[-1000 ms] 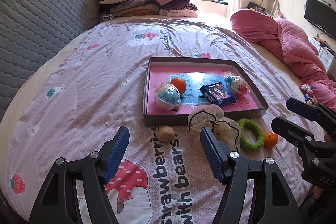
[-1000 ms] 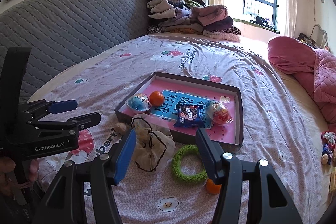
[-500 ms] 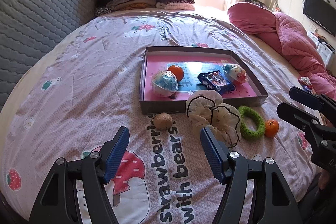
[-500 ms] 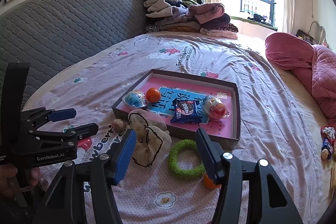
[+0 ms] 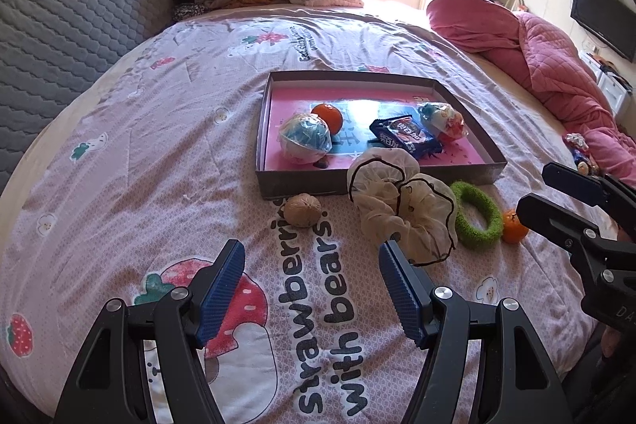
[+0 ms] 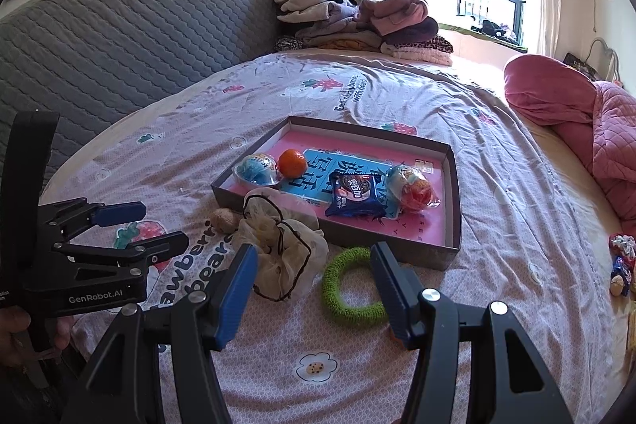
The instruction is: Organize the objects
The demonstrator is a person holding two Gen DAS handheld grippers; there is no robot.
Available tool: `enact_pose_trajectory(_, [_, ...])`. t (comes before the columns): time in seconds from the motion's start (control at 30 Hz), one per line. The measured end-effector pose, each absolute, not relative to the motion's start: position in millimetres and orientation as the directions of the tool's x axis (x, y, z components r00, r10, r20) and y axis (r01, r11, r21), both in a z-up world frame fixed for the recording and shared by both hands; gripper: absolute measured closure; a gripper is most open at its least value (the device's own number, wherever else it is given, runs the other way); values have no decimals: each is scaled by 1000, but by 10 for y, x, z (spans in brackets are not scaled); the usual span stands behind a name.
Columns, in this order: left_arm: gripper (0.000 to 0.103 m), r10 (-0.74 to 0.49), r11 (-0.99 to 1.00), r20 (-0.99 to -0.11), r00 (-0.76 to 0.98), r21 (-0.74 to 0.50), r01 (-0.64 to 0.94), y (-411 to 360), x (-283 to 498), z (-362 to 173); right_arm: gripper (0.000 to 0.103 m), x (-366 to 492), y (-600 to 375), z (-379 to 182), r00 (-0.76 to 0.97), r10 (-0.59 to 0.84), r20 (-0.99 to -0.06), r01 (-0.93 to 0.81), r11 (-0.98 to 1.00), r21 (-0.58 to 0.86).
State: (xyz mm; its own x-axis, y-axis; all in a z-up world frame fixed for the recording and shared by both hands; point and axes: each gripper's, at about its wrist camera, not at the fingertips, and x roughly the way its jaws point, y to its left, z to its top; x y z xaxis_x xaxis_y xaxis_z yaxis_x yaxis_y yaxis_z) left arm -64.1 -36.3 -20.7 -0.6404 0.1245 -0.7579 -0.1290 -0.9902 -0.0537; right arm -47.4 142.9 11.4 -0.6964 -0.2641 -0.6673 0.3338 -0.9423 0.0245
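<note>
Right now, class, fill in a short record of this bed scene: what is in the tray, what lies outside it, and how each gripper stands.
In tray: two wrapped toy eggs, orange, blue snack packet
Outside, along the tray's front: walnut, cream scrunchies, green ring, second orange
Left gripper: open, holding nothing
Right gripper: open, holding nothing

Walnut, scrunchies, ring in row before tray w/ snacks
</note>
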Motion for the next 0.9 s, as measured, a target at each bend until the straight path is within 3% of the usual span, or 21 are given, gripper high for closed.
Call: enact_pose_trajectory(0.9, [31, 128, -987, -802, -583, -46, -153, -285, -638, -377, 44, -443, 1376, -156, -626, -260, -735, 344, -938, 39])
